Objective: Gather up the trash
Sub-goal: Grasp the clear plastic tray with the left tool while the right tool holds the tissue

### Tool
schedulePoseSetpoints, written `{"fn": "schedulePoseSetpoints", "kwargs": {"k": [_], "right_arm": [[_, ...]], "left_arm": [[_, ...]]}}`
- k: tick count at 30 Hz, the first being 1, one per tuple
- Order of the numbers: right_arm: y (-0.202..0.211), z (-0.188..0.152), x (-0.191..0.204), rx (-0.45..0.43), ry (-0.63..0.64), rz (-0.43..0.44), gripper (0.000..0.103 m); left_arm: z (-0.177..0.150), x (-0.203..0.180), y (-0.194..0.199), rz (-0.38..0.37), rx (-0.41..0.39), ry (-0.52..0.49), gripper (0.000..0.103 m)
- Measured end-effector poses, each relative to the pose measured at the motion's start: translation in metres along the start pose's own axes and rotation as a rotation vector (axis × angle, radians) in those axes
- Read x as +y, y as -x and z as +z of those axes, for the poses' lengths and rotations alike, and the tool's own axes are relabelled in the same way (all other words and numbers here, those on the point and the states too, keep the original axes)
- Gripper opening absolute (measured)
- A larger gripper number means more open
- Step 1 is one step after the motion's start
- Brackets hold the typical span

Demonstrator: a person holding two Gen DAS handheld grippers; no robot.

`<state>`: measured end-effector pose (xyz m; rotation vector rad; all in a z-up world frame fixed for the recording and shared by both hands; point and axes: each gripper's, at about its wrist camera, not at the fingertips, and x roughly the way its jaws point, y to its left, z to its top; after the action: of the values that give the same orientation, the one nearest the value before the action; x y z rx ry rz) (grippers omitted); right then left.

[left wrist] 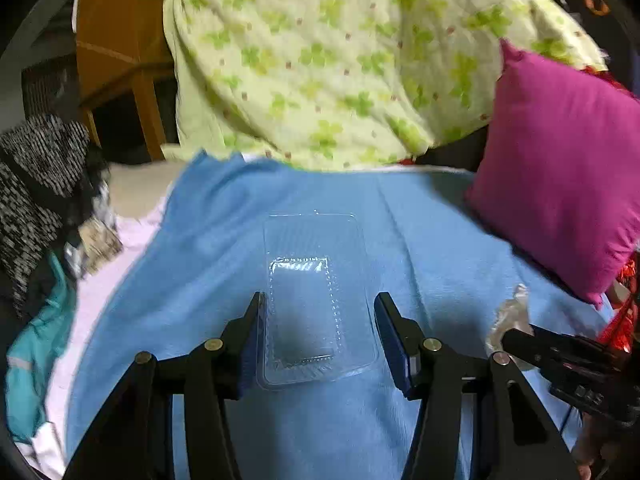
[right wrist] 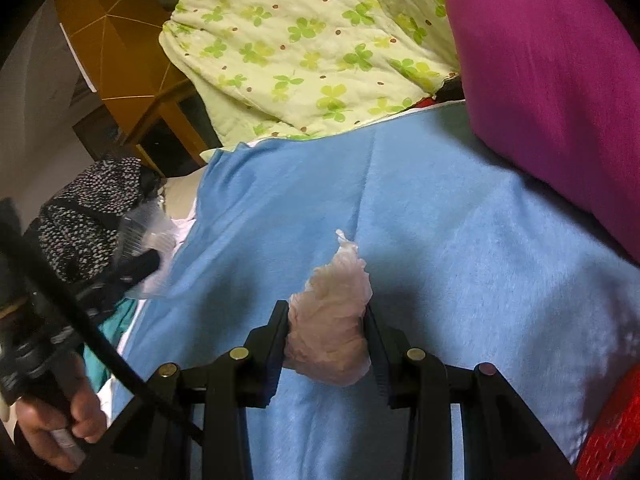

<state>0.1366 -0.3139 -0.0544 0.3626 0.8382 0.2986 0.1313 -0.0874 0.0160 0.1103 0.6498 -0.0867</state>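
Note:
A clear plastic blister pack [left wrist: 316, 292] sits lengthwise between the fingers of my left gripper [left wrist: 320, 298], which is shut on its long edges and holds it above the blue blanket [left wrist: 420, 240]. In the right wrist view the same pack [right wrist: 154, 226] shows blurred at the left, raised off the bed in the left gripper's fingers [right wrist: 136, 266]. My right gripper [right wrist: 325, 306] is shut on a crumpled pinkish-white wad of wrap [right wrist: 332, 320], which sticks out past the fingertips. In the left wrist view this wad [left wrist: 510, 316] shows at the lower right.
A magenta pillow [left wrist: 560, 168] lies on the right of the blanket, with a green clover quilt [left wrist: 340, 60] piled behind. Speckled black-and-white clothing [left wrist: 36, 184] and a teal garment [left wrist: 32, 352] lie at the left edge. Wooden furniture [left wrist: 120, 48] stands beyond. A hand [right wrist: 60, 420] grips the left tool.

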Motion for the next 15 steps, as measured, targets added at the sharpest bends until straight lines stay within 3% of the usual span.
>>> {"fn": "schedulePoseSetpoints", "kwargs": {"k": [7,15], "right_arm": [[0.057,-0.026,0.027,-0.127,0.038,0.041,0.040],[0.108,-0.071,0.049,-0.221,0.034,0.036,0.040]], "left_arm": [[-0.009,-0.005,0.071,-0.002,-0.114,-0.052,0.056],[-0.021,-0.008,0.115,-0.028,-0.180,-0.064,0.056]]}}
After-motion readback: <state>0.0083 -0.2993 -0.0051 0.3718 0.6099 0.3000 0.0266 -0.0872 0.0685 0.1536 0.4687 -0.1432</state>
